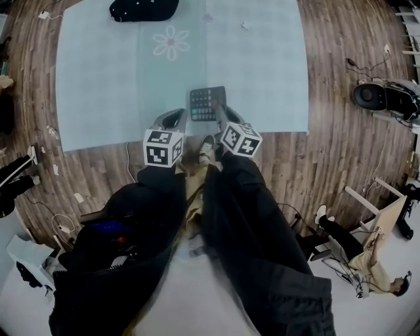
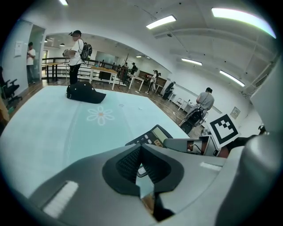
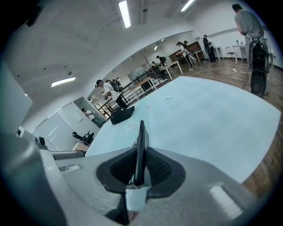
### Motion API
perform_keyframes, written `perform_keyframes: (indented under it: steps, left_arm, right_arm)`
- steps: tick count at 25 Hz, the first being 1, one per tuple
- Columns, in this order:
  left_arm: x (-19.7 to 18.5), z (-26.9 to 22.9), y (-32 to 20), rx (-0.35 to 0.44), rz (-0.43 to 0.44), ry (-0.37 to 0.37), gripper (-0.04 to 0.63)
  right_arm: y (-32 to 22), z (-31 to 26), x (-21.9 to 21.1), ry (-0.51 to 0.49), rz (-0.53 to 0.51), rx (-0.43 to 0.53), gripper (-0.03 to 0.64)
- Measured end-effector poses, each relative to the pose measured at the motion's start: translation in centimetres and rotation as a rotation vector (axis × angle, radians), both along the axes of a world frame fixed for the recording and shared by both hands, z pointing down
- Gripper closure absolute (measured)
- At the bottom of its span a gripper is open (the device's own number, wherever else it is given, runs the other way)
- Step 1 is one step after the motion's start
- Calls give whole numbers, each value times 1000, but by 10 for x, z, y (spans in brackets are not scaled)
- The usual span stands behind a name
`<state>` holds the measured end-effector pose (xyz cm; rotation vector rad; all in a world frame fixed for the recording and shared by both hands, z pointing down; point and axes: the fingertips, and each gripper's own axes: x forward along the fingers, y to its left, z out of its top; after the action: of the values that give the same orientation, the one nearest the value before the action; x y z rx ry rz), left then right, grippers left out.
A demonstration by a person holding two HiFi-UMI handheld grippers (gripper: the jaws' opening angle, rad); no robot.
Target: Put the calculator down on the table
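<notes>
Dark grey and slab-shaped, the calculator [image 1: 207,104] sits in the middle of the head view, key face up, over the near edge of the pale blue cloth-covered tabletop [image 1: 98,79]. The right tongs [image 1: 221,113] are clamped on its lower right corner. In the right gripper view the slab shows edge-on, pinched between the two ribbed pads and running straight out from them toward the upper part of the frame. Its long axis therefore follows the line of the right tongs, away from the person and over the cloth.

I cannot tell from the head view whether its far end already touches the cloth or hangs just above it. The set-down probably turns on lowering that end until the slab lies flat.

The left tongs [image 1: 177,115] are just beside it at lower left, pads together with nothing between them, and apart from the calculator. The right hand is the one carrying it.

Farther out, a white flower print [image 1: 171,42] marks the cloth, and a black cap [image 1: 143,8] lies at the top edge, well clear.
</notes>
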<state>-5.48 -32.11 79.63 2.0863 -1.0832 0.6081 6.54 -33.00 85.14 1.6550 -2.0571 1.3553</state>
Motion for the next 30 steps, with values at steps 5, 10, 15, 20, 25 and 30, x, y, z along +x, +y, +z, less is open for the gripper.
perform_keyframes:
  steps: [5, 10, 15, 20, 25, 30]
  left_arm:
    - [0, 6, 15, -50, 17, -27, 595]
    - [-5, 15, 17, -68, 21, -36, 595]
    - [-6, 7, 20, -49, 14, -27, 595]
    - [-11, 8, 22, -46, 6, -34, 595]
    - [-15, 11, 23, -44, -5, -36, 595]
    - [-16, 8, 18, -30, -11, -28, 595]
  right_arm:
    - [8, 20, -3, -26, -3, -35, 566]
    - [6, 43, -3, -48, -1, -67, 563]
    - [16, 59, 2, -49, -17, -107, 553]
    - [18, 75, 6, -75, -23, -171, 545]
    - [17, 87, 9, -68, -36, -226, 531]
    - [15, 85, 23, -15, -18, -214, 487]
